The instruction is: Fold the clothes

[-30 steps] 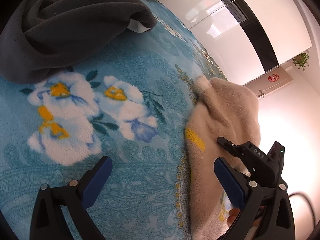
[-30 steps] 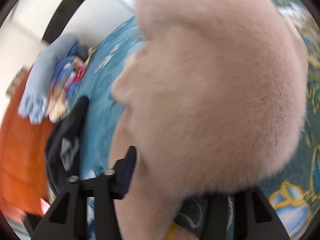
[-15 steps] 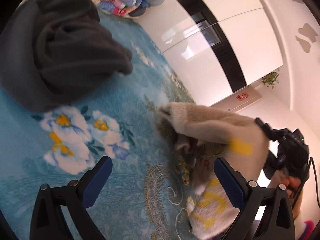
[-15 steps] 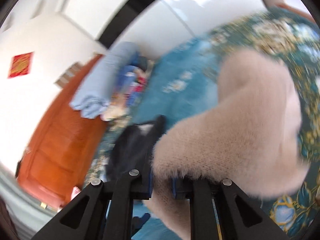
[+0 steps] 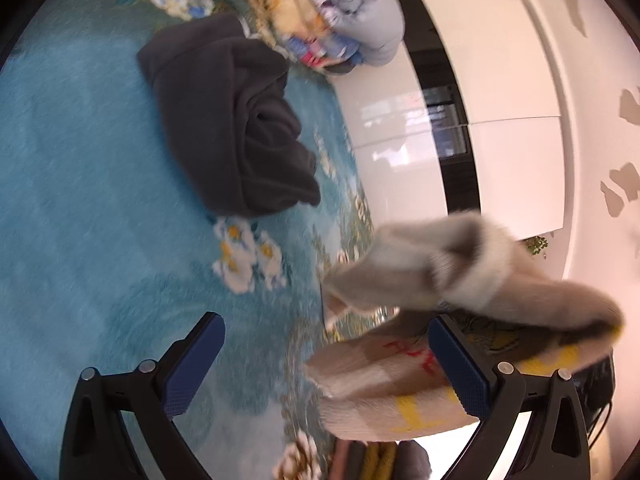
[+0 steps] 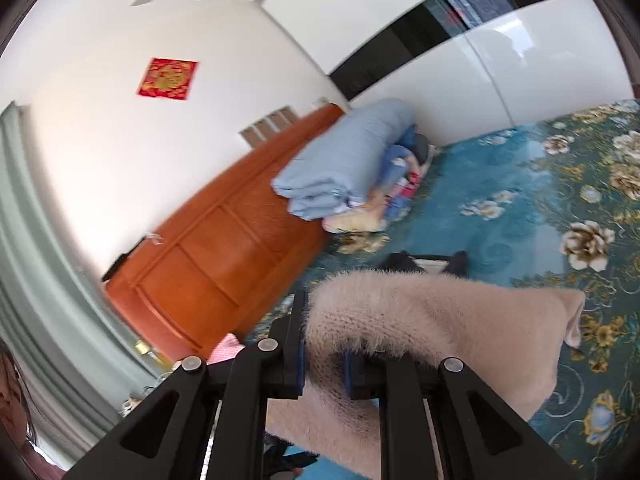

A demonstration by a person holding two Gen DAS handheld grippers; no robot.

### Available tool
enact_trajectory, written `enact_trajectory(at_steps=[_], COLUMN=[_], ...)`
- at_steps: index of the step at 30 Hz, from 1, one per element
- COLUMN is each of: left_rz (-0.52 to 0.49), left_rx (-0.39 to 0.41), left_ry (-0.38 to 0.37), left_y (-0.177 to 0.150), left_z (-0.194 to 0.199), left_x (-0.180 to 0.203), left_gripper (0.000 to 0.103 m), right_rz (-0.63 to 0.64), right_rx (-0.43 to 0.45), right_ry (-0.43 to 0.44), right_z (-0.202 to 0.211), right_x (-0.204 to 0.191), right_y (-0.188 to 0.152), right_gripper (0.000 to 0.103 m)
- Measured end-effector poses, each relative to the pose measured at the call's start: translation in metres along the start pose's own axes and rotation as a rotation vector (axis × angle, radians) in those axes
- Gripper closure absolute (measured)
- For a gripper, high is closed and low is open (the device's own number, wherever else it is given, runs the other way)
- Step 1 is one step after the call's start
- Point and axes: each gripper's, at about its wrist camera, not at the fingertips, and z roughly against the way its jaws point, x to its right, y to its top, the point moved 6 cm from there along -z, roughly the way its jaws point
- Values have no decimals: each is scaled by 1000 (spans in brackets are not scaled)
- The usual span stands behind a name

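1. The right gripper [image 6: 324, 364] is clamped on a thick fold of the beige fuzzy sweater [image 6: 436, 320]. The garment is held raised above the blue floral bedspread [image 6: 500, 216]; part of it hangs below the fingers.
2. The left gripper [image 5: 324, 364] is held with its jaws wide apart. Nothing is gripped between them. It hovers over the bedspread beside the sweater.
3. In the left wrist view, the sweater [image 5: 460, 280] is seen bunched and draped near the side edge of the bed by the white wardrobe [image 5: 500, 120]. A panel with yellow and red markings is turned outward. No flat, squared shape is shown, so this garment is judged not yet folded.
4. A dark grey fleece garment [image 5: 232, 120] lies on the bedspread toward the head of the bed. It is doubled over but rumpled; whether it counts as folded cannot be told.
5. A stack of rolled bedding [image 6: 352, 168] rests at the head edge, against the wooden headboard [image 6: 224, 240].
6. Remaining work, as judged: the sweater is to be laid flat and folded. The grey garment's status is left open.
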Motion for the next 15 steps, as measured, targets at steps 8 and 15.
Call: enact_trajectory(at_steps=[8, 15], left_rz=[5, -35], left_rx=[67, 176], left_ry=[-63, -47], left_y=[3, 19], left_z=[70, 120], left_x=[18, 29], left_gripper=[0, 0], right_rz=[13, -11], right_rx=[74, 66], right_ry=[222, 446], right_z=[53, 82], right_x=[-102, -160], right_y=[-3, -10], right_gripper=[89, 89])
